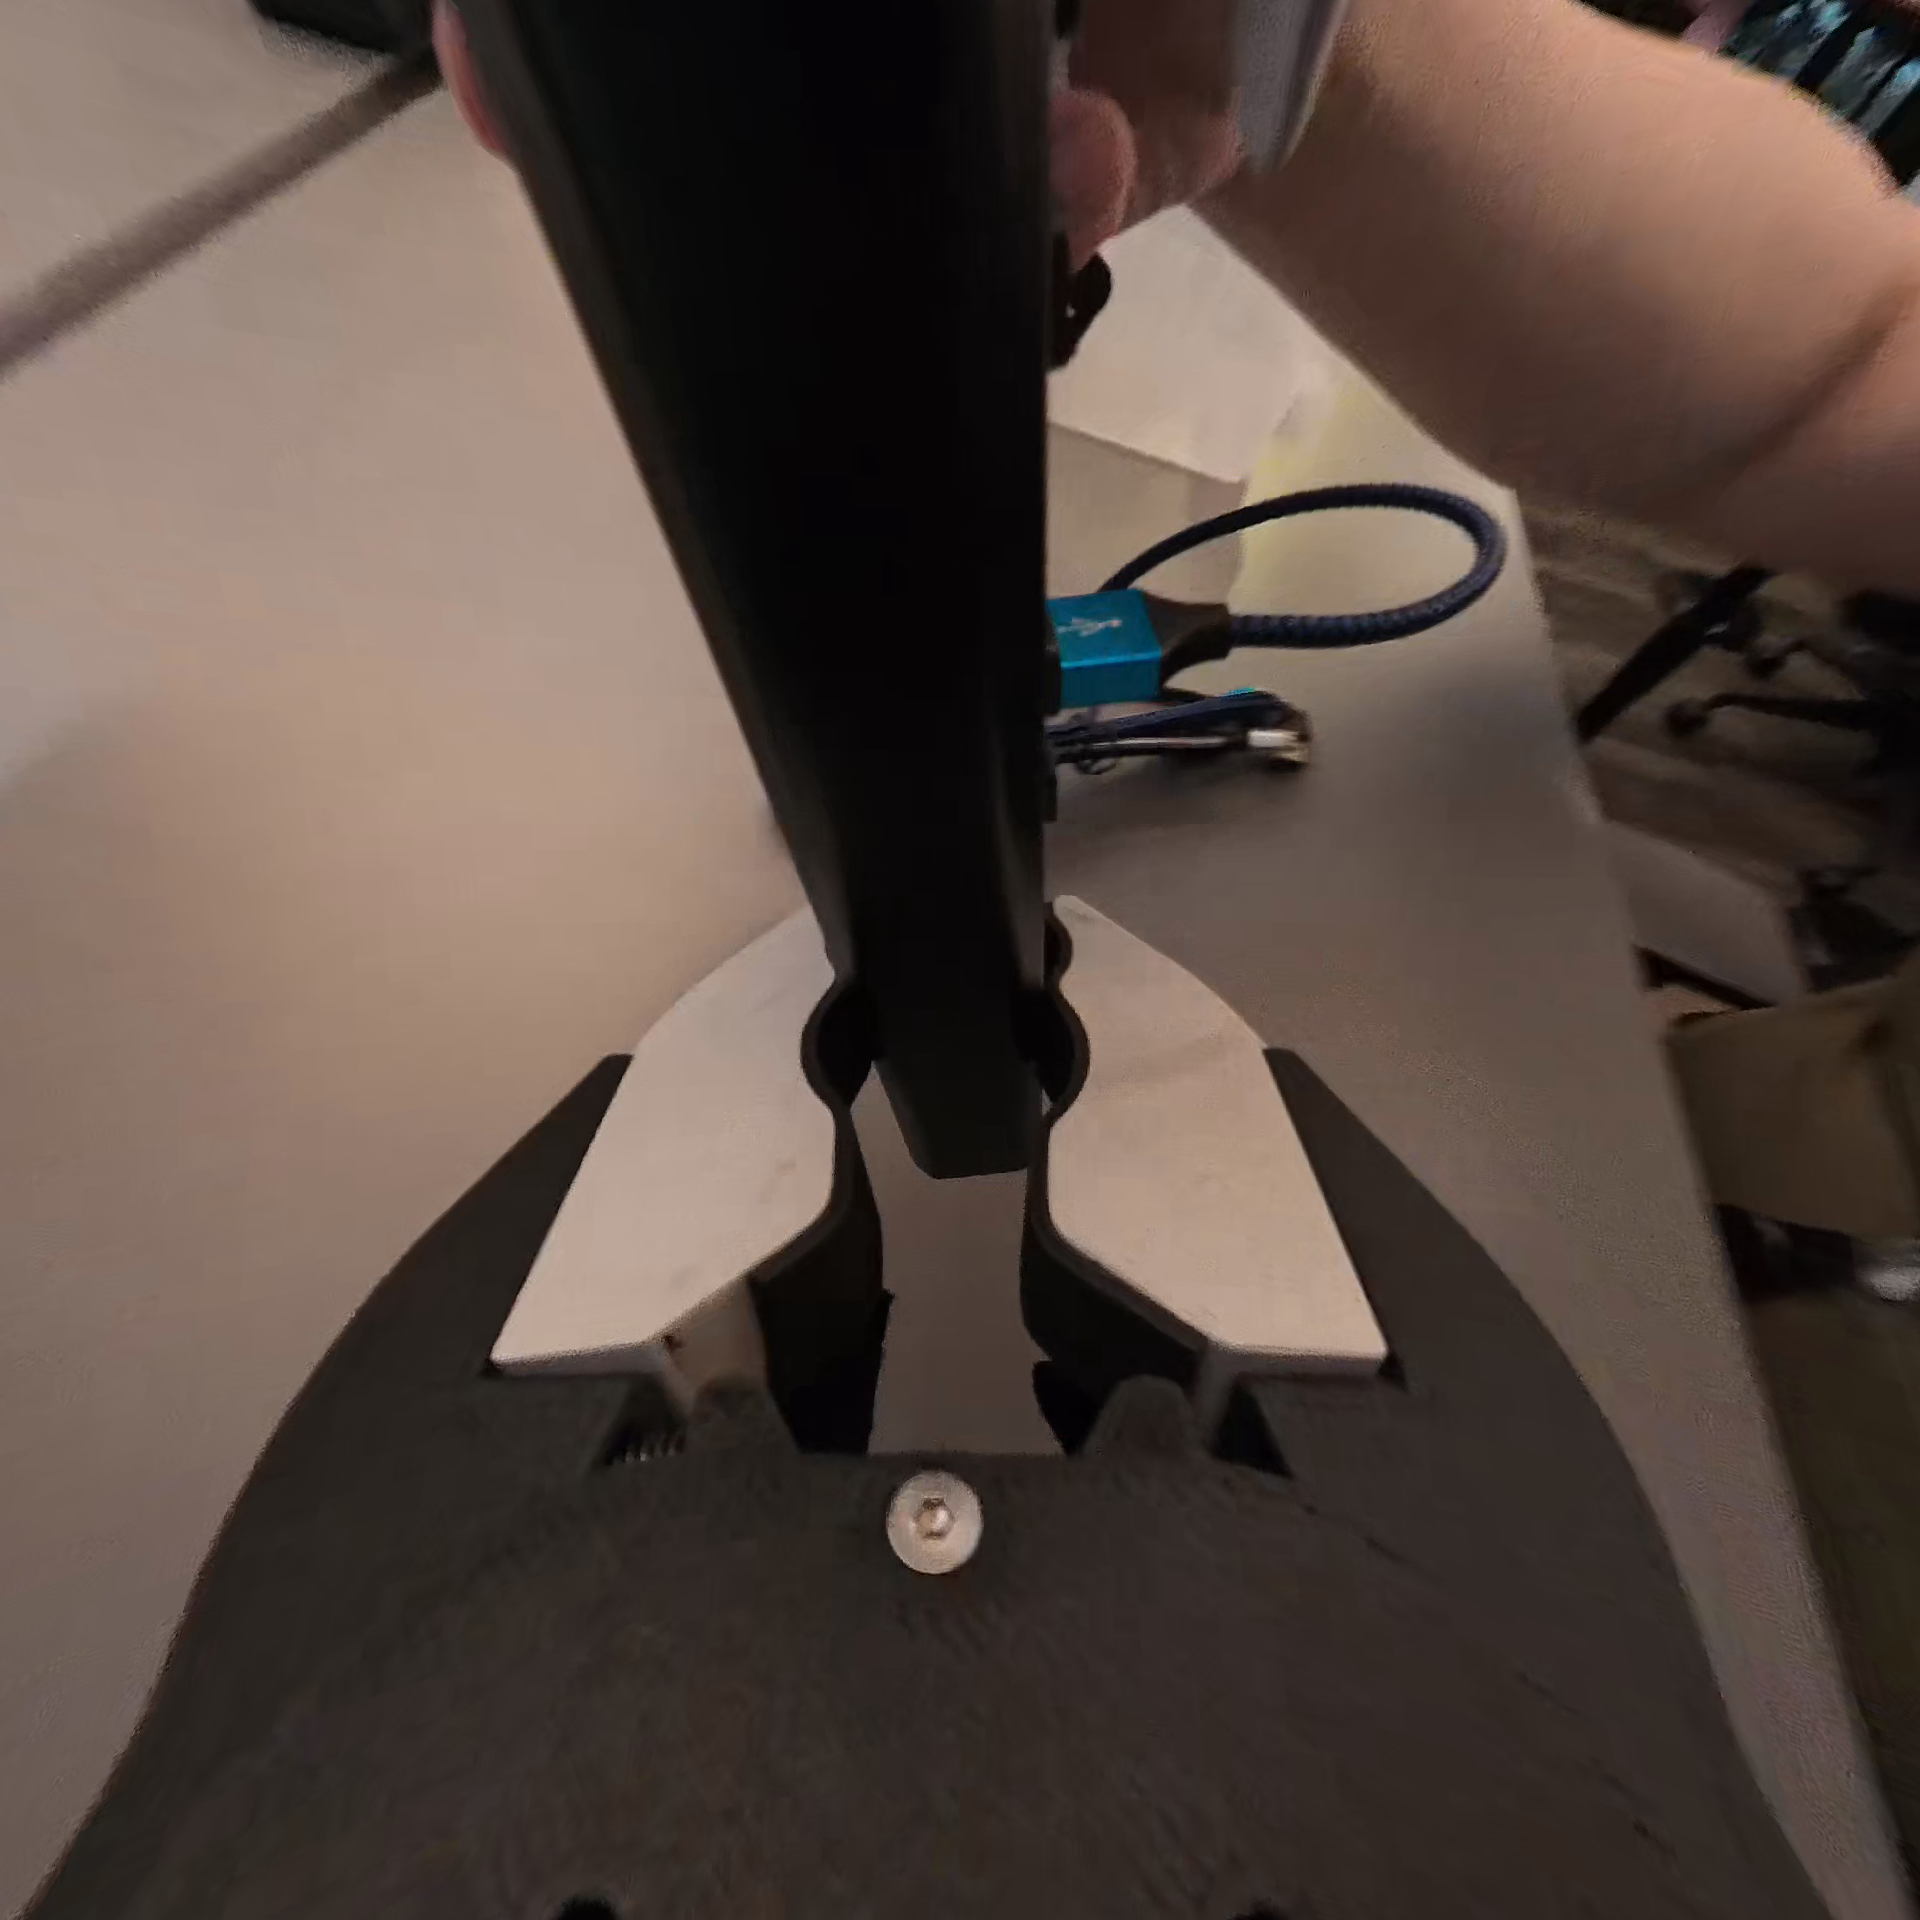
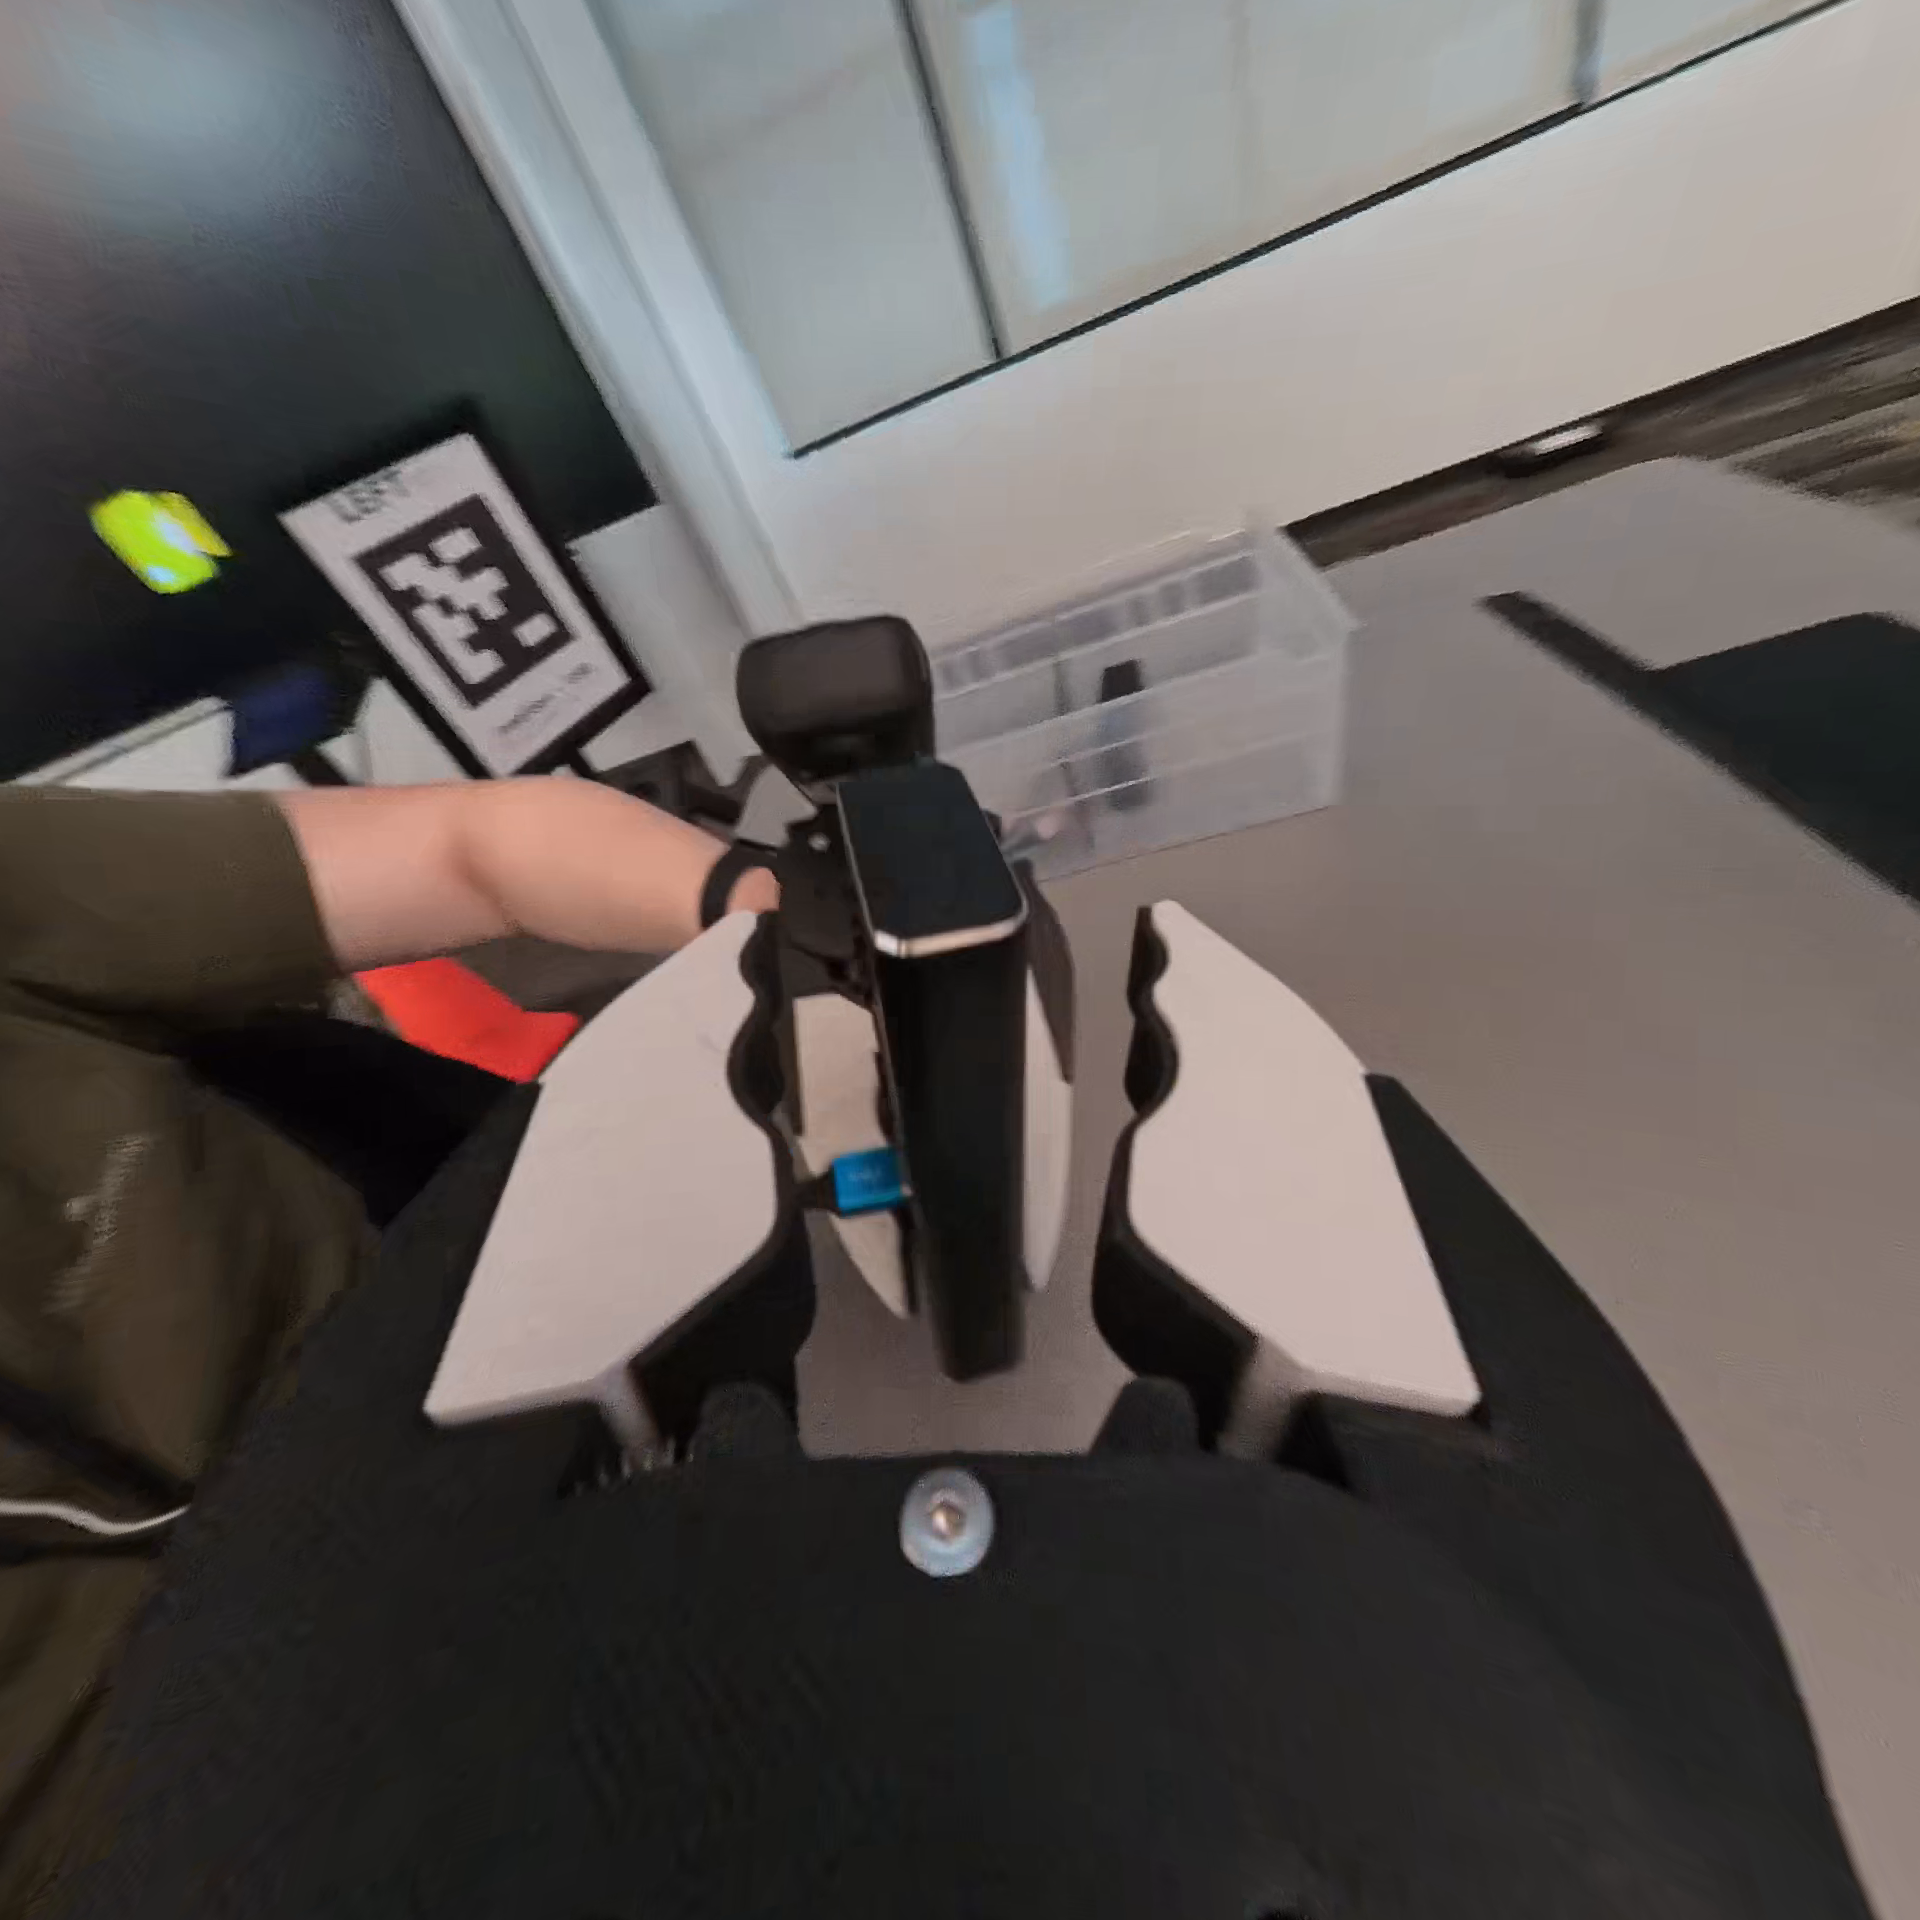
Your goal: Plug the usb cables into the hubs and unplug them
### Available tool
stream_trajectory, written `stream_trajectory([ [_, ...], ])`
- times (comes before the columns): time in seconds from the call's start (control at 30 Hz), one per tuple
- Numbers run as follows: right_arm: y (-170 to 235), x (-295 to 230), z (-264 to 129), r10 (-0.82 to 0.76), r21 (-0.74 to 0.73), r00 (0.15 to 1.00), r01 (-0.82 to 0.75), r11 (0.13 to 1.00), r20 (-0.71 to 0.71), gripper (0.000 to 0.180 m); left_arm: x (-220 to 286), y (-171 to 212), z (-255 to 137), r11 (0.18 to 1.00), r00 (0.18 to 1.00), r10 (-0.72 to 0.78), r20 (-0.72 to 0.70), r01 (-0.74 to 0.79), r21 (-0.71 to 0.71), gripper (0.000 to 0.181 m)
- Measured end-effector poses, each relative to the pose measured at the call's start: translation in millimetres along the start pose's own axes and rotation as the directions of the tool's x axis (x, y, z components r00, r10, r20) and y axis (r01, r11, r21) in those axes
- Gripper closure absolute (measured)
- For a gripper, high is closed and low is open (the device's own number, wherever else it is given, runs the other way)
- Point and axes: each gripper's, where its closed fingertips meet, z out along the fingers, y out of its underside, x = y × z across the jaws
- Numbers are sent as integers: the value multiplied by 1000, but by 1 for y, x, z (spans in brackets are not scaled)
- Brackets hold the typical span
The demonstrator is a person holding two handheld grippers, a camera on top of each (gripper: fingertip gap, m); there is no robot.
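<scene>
I have the left gripper [image 1: 945,1049] clamped on the near end of the black hub [image 1: 831,520], which stands up and away from me so its side ports face out to the right. That hold keeps the hub steady against a pull or a push on a plug. A blue USB plug [image 1: 1107,649] sits against the hub's right side, its dark braided cable [image 1: 1434,561] looping back down toward the grey table [image 1: 1403,987]; I judge it seated, though the port itself is hidden behind the hub's edge. More cables lie in a loose bundle [image 1: 1195,727] on the table beyond.

In the right wrist view, my right gripper [image 2: 945,1023] has its fingers apart and holds nothing, with the hub [image 2: 956,1091] between them and touching neither. The blue plug [image 2: 868,1181] shows on the hub's left there, near my left finger. Both views are motion-blurred. A clear plastic bin [image 2: 1143,707] stands on the far table, its contents too smeared to name. The top of the hub is cut off in the left wrist view.
</scene>
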Motion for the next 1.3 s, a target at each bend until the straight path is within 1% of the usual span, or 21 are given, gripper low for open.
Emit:
stream_trajectory([
  [0.03, 4, 1, 6, -7, -36, 999, 9, 999, 41, 126, -7, 0, 2, 1000, 1000, 13, 25, -13, 17, 153],
  [0.07, 14, 5, 12, -52, -112, 996, 59, 992, 68, 147, -15, -1, 4, 999, 999, 14, 43, -15, 38, 153],
  [0.1, 16, 11, 16, -96, -133, 992, 106, 985, 77, 148, -26, 1, 5, 998, 997, 26, 79, -30, 50, 153],
  [0.13, 16, 18, 19, -141, -141, 985, 154, 978, 96, 150, -40, 4, 4, 996, 987, 69, 143, -76, 45, 153],
  [0.17, 19, 24, 22, -177, -157, 977, 195, 968, 121, 149, -55, 8, 3, 992, 971, 119, 206, -126, 22, 153],
  [0.2, 21, 31, 24, -208, -165, 968, 230, 959, 141, 149, -67, 11, 3, 988, 960, 147, 237, -153, 9, 153],
  [0.23, 22, 39, 27, -228, -169, 962, 253, 953, 152, 150, -77, 13, 3, 988, 959, 144, 244, -152, 11, 153],
  [0.3, 23, 56, 31, -214, -175, 963, 241, 955, 164, 150, -90, 16, 4, 992, 965, 113, 236, -124, 30, 153],
  [0.43, 22, 75, 34, -181, -156, 964, 213, 965, 194, 151, -95, 19, 3, 998, 988, 50, 143, -55, 30, 153],
  [0.53, 27, 80, 35, -191, -175, 959, 228, 958, 208, 151, -103, 21, -2, 995, 980, 94, 176, -95, -1, 152],
  [0.57, 33, 83, 36, -198, -201, 958, 240, 950, 209, 150, -106, 17, -7, 995, 975, 89, 203, -95, 21, 145],
  [0.6, 33, 82, 38, -193, -183, 956, 236, 954, 222, 151, -109, 12, -13, 995, 973, 64, 221, -78, 56, 136],
  [0.7, 31, 84, 42, -203, -169, 952, 244, 955, 227, 152, -102, 3, -25, 989, 982, -46, 185, 19, 148, 123],
  [0.77, 32, 81, 47, -220, -166, 946, 262, 951, 237, 152, -99, 10, -28, 991, 973, -78, 215, 51, 128, 111],
  [0.83, 33, 76, 50, -238, -156, 938, 283, 946, 253, 152, -97, 20, -32, 994, 960, -70, 273, 45, 97, 106],
  [0.9, 34, 73, 51, -255, -147, 932, 298, 943, 256, 151, -92, 24, -37, 994, 954, -73, 292, 45, 103, 106],
  [1.1, 37, 68, 50, -262, -144, 934, 302, 942, 243, 150, -77, 23, -44, 983, 962, -145, 231, 112, 148, 104],
  [1.17, 35, 70, 50, -275, -146, 937, 309, 940, 213, 142, -77, 22, -46, 984, 962, -133, 240, 101, 144, 104],
  [1.27, 35, 69, 48, -273, -160, 940, 308, 938, 207, 138, -78, 21, -47, 986, 960, -130, 247, 99, 134, 104],
  [1.3, 36, 69, 48, -270, -170, 942, 304, 937, 197, 134, -78, 21, -47, 985, 960, -133, 247, 102, 136, 104],
])
